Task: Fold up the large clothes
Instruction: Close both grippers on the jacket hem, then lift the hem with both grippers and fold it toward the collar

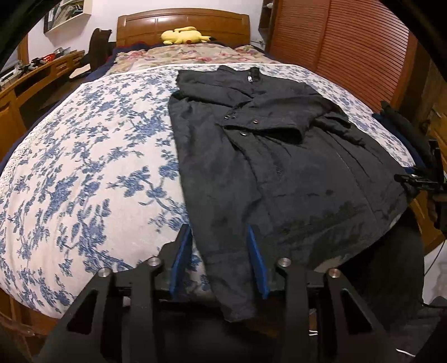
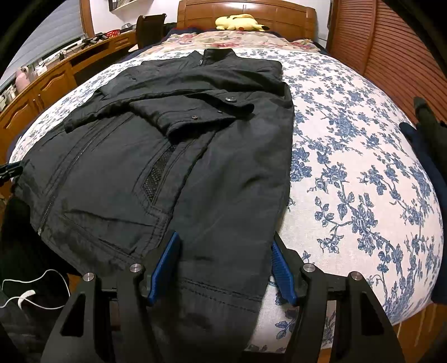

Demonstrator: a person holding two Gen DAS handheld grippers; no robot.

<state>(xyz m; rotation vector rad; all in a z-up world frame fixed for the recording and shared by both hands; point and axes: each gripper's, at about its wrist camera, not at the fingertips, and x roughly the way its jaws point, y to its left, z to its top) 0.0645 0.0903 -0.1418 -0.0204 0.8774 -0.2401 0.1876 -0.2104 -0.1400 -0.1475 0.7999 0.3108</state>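
Observation:
A black jacket (image 1: 279, 156) lies flat on the bed, collar toward the headboard, with one sleeve folded across its chest (image 2: 195, 111). My left gripper (image 1: 220, 255) hovers at the near hem corner on the jacket's left side. Its blue pads (image 1: 183, 251) stand apart, the fabric edge lies between them, and they do not press on it. My right gripper (image 2: 225, 268) is at the other near hem corner. Its jaws are spread wide over the cloth, the right pad (image 2: 282, 270) sits at the jacket's side edge, and nothing is gripped.
The bed has a white cover with a blue flower print (image 2: 349, 167). A yellow plush toy (image 1: 183, 35) rests by the wooden headboard (image 1: 181, 23). A wooden desk (image 2: 56, 81) runs along the left, a slatted wardrobe door (image 1: 349, 42) along the right. Dark clothes (image 2: 427, 134) are piled at the bed's right edge.

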